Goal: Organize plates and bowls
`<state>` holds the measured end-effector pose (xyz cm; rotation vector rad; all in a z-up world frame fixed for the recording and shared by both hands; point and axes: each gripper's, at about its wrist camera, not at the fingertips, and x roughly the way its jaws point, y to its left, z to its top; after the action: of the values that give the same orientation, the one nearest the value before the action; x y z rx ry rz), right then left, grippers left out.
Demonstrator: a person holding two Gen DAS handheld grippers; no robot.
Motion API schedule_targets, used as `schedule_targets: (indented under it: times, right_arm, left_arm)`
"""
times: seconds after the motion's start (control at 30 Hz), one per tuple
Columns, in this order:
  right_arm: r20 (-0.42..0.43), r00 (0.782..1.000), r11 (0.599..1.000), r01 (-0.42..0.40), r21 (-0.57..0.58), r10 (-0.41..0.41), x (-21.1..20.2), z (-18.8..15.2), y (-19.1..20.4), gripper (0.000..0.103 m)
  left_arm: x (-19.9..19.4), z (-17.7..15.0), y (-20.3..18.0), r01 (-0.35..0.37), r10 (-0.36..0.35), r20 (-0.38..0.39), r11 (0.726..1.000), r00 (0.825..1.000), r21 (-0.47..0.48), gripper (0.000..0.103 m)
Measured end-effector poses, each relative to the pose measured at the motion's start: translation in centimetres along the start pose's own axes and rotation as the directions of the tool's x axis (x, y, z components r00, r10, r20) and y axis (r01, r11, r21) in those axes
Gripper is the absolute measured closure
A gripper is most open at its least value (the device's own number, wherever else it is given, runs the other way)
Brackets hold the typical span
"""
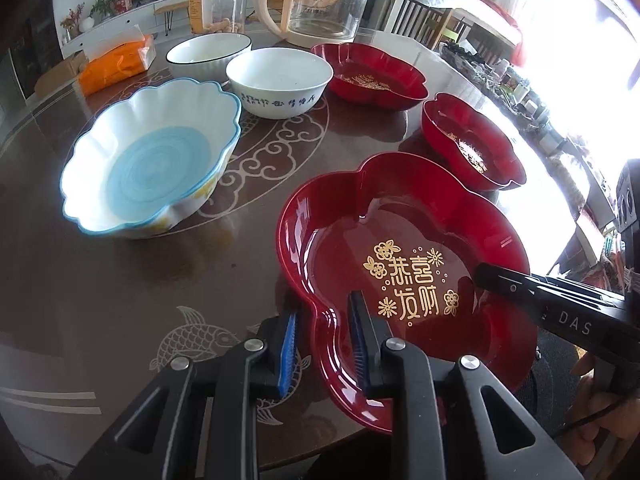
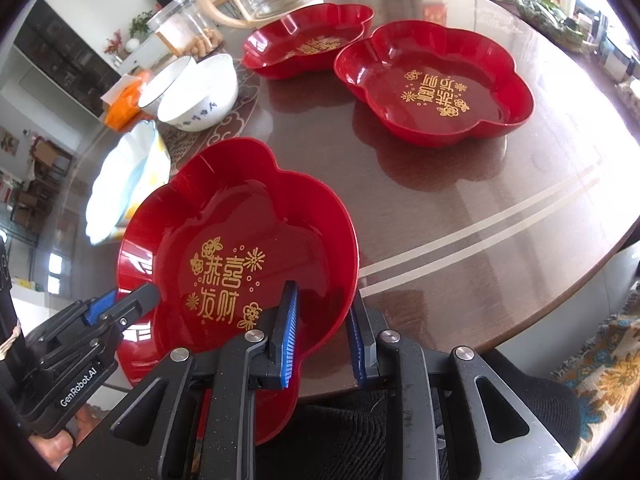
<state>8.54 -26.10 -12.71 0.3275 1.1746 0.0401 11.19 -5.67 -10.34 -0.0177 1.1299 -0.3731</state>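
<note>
Bare table (image 2: 500,208) rightward — 2 red plates (image 2: 436,84) beyond.

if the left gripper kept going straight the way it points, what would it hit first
Probably the table. The left gripper is shut on the near red plate rim and points steeply down, with tabletop under the plate; depth is unclear.

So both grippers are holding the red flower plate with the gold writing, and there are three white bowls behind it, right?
Not quite: two bowls are plain white, the lettered white bowl and the dark-rimmed white bowl. The third is a blue-and-white scalloped bowl, as the left wrist view shows. Both grippers, left and right, do hold the red flower plate.
</note>
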Motion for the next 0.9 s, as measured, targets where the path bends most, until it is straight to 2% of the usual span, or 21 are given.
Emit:
schedule_targets:
  times: [0.23, 0.5, 0.6, 0.63, 0.7, 0.73, 0.77, 0.8, 0.83, 0.87, 0.9]
  right_arm:
    - [0.031, 0.998, 0.999, 0.051, -0.011, -0.051, 0.1, 0.3, 0.1, 0.078]
    - [0.031, 0.995, 0.995, 0.096, 0.018, -0.097, 2.2, 1.4, -1.9, 0.078]
    - [0.048, 0.993, 0.994, 0.105, 0.035, -0.107, 2.4, 1.2, -2.3, 0.07]
    - [0.061, 0.992, 0.994, 0.104, 0.042, -0.106, 2.2, 1.0, -2.5, 0.053]
    - [0.104, 0.988, 0.993, 0.107, 0.054, -0.112, 1.4, 0.7, -2.7, 0.039]
    - [0.128, 0.984, 0.992, 0.117, 0.055, -0.123, 0.9, 0.4, -2.7, 0.039]
    - [0.148, 0.98, 0.991, 0.124, 0.055, -0.131, 0.4, 0.3, -2.7, 0.039]
    - [0.168, 0.976, 0.99, 0.13, 0.061, -0.138, -0.2, 0.1, -2.6, 0.039]
    - [0.19, 0.971, 0.989, 0.132, 0.068, -0.143, -0.9, 0.0, -2.6, 0.039]
    - [0.213, 0.966, 0.988, 0.133, 0.073, -0.145, -1.7, 0.0, -2.4, 0.039]
    - [0.236, 0.959, 0.987, 0.14, 0.078, -0.154, -2.6, -0.2, -2.3, 0.039]
  left_arm:
    - [1.6, 0.0, -0.7, -0.004, 0.004, 0.009, 1.0, 1.0, -0.003, 0.079]
    - [3.8, 0.1, -1.8, -0.017, 0.016, 0.039, 1.0, 0.999, 0.008, 0.079]
    - [3.8, 0.0, -1.0, -0.022, 0.024, 0.051, 0.999, 0.998, -0.031, 0.078]
    - [3.8, 0.1, -0.7, -0.036, 0.038, 0.053, 0.998, 0.998, -0.043, 0.078]
    - [3.4, 0.1, -0.3, -0.059, 0.062, 0.063, 0.997, 0.996, -0.053, 0.072]
    - [3.1, 0.2, -0.2, -0.084, 0.089, 0.077, 0.995, 0.993, -0.059, 0.062]
    - [2.7, 0.2, -0.1, -0.111, 0.117, 0.097, 0.992, 0.988, -0.064, 0.048]
    - [2.1, 0.2, -0.1, -0.134, 0.142, 0.126, 0.989, 0.982, -0.069, 0.04]
    - [1.5, 0.1, -0.1, -0.162, 0.172, 0.158, 0.984, 0.972, -0.073, 0.025]
    - [0.9, 0.2, -0.2, -0.189, 0.199, 0.19, 0.979, 0.961, -0.073, 0.019]
    - [0.3, 0.1, -0.4, -0.208, 0.218, 0.217, 0.976, 0.952, -0.068, 0.019]
